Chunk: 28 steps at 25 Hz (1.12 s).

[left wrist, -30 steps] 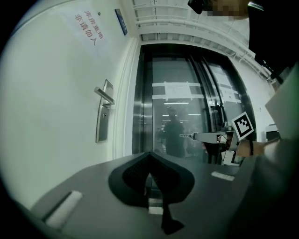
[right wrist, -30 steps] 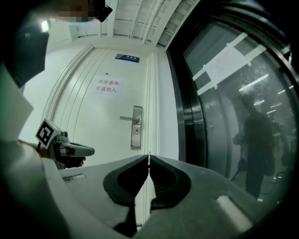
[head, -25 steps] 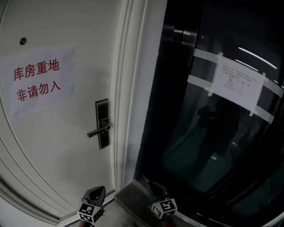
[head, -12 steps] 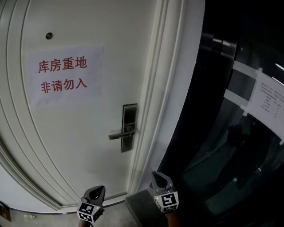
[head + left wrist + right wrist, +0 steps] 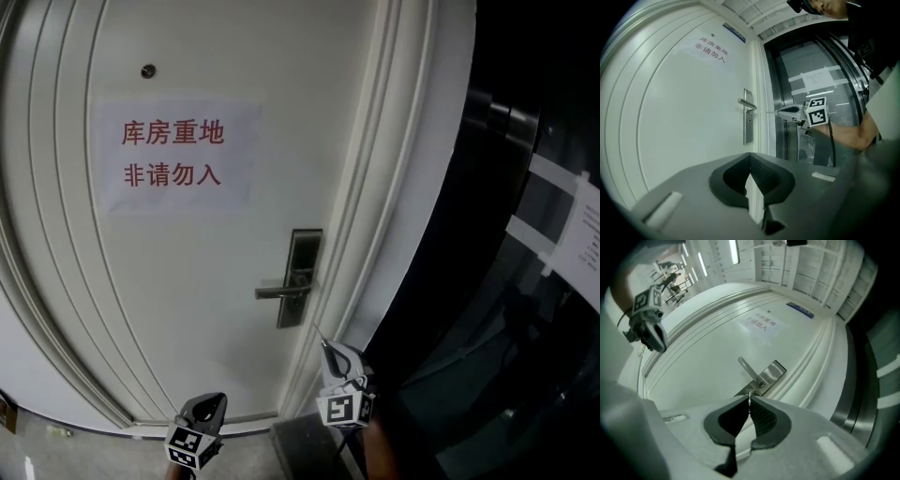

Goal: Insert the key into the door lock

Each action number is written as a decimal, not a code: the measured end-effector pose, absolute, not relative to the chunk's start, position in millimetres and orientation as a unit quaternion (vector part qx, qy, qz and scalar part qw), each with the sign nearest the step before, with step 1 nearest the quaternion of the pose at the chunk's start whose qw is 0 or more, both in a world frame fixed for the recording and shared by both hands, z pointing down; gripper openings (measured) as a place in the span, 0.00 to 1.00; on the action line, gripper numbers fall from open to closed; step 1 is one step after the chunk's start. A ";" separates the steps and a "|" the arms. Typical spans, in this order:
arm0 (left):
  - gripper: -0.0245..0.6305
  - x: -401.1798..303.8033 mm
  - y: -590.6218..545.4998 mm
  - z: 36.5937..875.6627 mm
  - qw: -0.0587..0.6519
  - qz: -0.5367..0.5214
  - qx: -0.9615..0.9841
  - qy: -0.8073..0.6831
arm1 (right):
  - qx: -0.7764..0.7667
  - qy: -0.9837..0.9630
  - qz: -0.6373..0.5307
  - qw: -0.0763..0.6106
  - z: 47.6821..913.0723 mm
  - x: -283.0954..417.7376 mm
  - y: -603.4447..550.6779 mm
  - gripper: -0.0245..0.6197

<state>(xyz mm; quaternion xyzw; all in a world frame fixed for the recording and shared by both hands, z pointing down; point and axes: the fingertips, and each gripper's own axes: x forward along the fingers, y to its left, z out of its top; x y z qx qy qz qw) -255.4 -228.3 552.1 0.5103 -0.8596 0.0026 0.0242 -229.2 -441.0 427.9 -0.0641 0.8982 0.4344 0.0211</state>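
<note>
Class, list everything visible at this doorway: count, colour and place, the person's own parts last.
door: one, white, head view's left
paper notice: one, white with red characters, upper door
peephole: one, dark, above the notice
lock plate: one, metallic, lever handle, door's right edge
glass panel: one, dark, right of the door
key: one, metallic, aimed at the lock plate
left hand-held gripper: one, grey, shut, empty, low left
right hand-held gripper: one, grey, shut on the key, below the lock plate
forearm: one, behind it

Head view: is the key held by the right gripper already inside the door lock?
No, the key at the right gripper sits below the door lock, apart from it.
</note>
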 end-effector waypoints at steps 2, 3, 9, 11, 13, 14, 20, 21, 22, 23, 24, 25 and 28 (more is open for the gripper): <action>0.04 -256.0 -225.3 549.0 0.022 -0.004 0.504 -0.863 | -0.064 0.878 0.473 0.007 425.1 -241.7 -440.4 0.05; 0.04 -256.6 -224.2 547.5 0.020 -0.005 0.501 -0.865 | -0.064 0.869 0.490 0.002 425.4 -247.5 -440.9 0.05; 0.04 -260.7 -217.5 545.4 0.014 -0.004 0.486 -0.874 | -0.057 0.842 0.536 -0.006 418.1 -273.5 -436.1 0.05; 0.04 -262.4 -215.2 544.4 0.012 -0.004 0.481 -0.876 | -0.055 0.833 0.550 -0.010 419.4 -281.6 -438.3 0.05; 0.04 -265.2 -212.6 543.1 0.009 -0.006 0.477 -0.879 | -0.055 0.824 0.564 -0.014 421.1 -289.1 -440.6 0.05; 0.04 -266.6 -211.5 542.5 0.008 -0.007 0.475 -0.880 | -0.055 0.820 0.570 -0.015 422.6 -292.3 -442.1 0.05; 0.04 -274.1 -208.0 540.6 0.004 -0.010 0.463 -0.886 | -0.048 0.801 0.595 -0.037 435.4 -310.2 -452.8 0.05; 0.04 -275.4 -207.9 540.5 0.004 -0.010 0.462 -0.887 | -0.048 0.799 0.599 -0.037 438.6 -313.8 -455.5 0.05; 0.04 -276.8 -208.0 540.4 0.004 -0.011 0.461 -0.887 | -0.047 0.796 0.602 -0.036 441.8 -317.3 -458.1 0.05; 0.04 -277.8 -208.3 540.4 0.004 -0.011 0.461 -0.887 | -0.047 0.795 0.604 -0.035 443.0 -319.6 -459.1 0.05; 0.04 -278.6 -208.8 540.8 0.005 -0.012 0.460 -0.888 | -0.046 0.795 0.604 -0.035 442.0 -320.6 -458.3 0.05; 0.04 -279.3 -209.4 541.6 0.005 -0.012 0.459 -0.888 | -0.046 0.794 0.605 -0.036 440.8 -321.5 -457.2 0.05; 0.04 -281.8 -211.1 544.3 0.006 -0.010 0.456 -0.890 | -0.044 0.786 0.616 -0.042 446.0 -328.2 -461.4 0.05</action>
